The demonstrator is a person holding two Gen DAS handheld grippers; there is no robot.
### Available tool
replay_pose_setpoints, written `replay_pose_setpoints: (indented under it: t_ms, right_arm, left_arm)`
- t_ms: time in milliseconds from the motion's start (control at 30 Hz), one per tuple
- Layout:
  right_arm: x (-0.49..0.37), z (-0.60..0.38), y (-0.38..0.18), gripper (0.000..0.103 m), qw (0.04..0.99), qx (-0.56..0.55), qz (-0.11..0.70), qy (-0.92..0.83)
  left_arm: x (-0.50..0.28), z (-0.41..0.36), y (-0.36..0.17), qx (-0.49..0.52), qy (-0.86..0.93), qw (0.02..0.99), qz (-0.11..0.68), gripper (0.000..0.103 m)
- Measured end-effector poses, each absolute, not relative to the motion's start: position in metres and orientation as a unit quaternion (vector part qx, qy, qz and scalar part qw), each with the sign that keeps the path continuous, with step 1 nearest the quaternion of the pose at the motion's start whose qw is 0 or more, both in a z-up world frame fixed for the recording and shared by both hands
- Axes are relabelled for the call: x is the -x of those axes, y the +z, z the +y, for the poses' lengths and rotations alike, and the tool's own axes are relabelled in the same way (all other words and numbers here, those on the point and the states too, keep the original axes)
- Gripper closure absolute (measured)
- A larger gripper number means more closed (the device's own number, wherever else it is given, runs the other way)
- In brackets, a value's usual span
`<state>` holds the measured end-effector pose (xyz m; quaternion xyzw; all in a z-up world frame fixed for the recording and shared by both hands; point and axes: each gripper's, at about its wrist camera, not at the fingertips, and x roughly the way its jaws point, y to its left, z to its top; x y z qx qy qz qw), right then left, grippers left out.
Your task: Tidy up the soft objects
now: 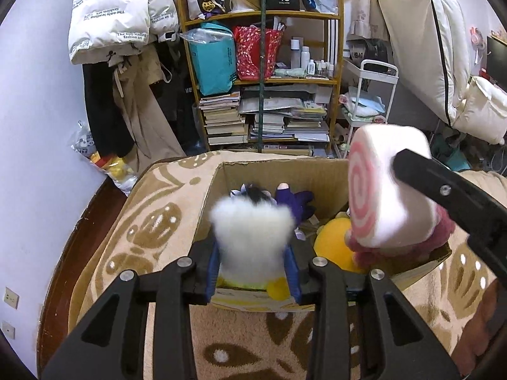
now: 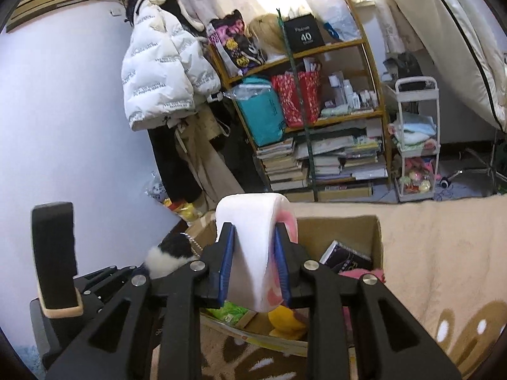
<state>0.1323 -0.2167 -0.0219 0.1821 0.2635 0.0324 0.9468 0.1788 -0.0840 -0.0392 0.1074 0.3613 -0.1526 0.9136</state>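
An open cardboard box [image 1: 279, 174] sits on a beige patterned blanket [image 1: 152, 221]; the box also shows in the right wrist view [image 2: 342, 231]. My left gripper [image 1: 252, 269] is shut on a fluffy white plush [image 1: 252, 231] and holds it over the box's near edge. My right gripper [image 2: 253, 272] is shut on a white plush roll with a pink swirl end [image 2: 250, 237] above the box; the roll [image 1: 386, 186] and the gripper arm also show in the left wrist view. Inside lie a yellow plush [image 1: 332, 240], a purple plush [image 1: 294, 199] and a pink plush [image 2: 361, 275].
A wooden shelf [image 1: 263, 79] with books, bags and bottles stands behind the box. A white puffer jacket [image 1: 114, 19] hangs on the left wall. A white trolley [image 2: 418, 136] stands right of the shelf. A black chair [image 2: 54, 253] is at the left.
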Motion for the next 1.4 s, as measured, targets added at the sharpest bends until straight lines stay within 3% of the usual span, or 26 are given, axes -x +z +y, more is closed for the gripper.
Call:
replay_pose_setpoints:
  t_ms: [67,133,200,333,400,467,567,633,733,900,1400]
  right_arm:
    - [-0.135,-0.218,-0.024,0.074,0.946,-0.183,0.267,0.032]
    - [-0.135,-0.219,-0.024,0.073,0.946,-0.183,0.264,0.03]
    - [-0.134,-0.221,-0.023,0.061,0.947,-0.182,0.263,0.024]
    - [-0.13,-0.227,-0.021,0.057,0.946,-0.188,0.263,0.014]
    - [-0.128,-0.228,-0.021,0.046,0.947,-0.179,0.267,0.006]
    - [-0.124,-0.227,-0.02,0.042,0.95,-0.155,0.27,-0.008]
    - [-0.118,-0.225,-0.018,0.04,0.952,-0.135,0.276,-0.018]
    - [-0.116,-0.225,-0.016,0.033,0.952,-0.135,0.275,-0.019]
    - [-0.105,-0.224,-0.009,0.02,0.955,-0.126,0.268,-0.025]
    - [-0.08,-0.223,0.008,0.0,0.961,-0.114,0.25,-0.028]
    - [-0.009,-0.23,0.052,0.0,0.971,-0.073,0.222,-0.047]
  left_arm:
    - [-0.177,-0.084,-0.039,-0.114,-0.151,0.914,0.36,0.065]
    - [-0.176,-0.082,-0.037,-0.116,-0.148,0.916,0.356,0.053]
    - [-0.176,-0.08,-0.036,-0.113,-0.144,0.918,0.352,0.052]
    - [-0.175,-0.075,-0.035,-0.119,-0.13,0.919,0.352,0.047]
    - [-0.172,-0.073,-0.033,-0.123,-0.124,0.92,0.35,0.046]
    - [-0.169,-0.071,-0.031,-0.124,-0.119,0.921,0.35,0.042]
    - [-0.158,-0.065,-0.026,-0.124,-0.114,0.923,0.345,0.032]
    - [-0.151,-0.063,-0.024,-0.131,-0.11,0.924,0.342,0.022]
    - [-0.137,-0.061,-0.018,-0.142,-0.101,0.927,0.331,0.015]
    - [-0.112,-0.051,-0.003,-0.143,-0.085,0.939,0.302,0.011]
    - [-0.053,-0.021,0.041,-0.104,-0.075,0.964,0.231,0.002]
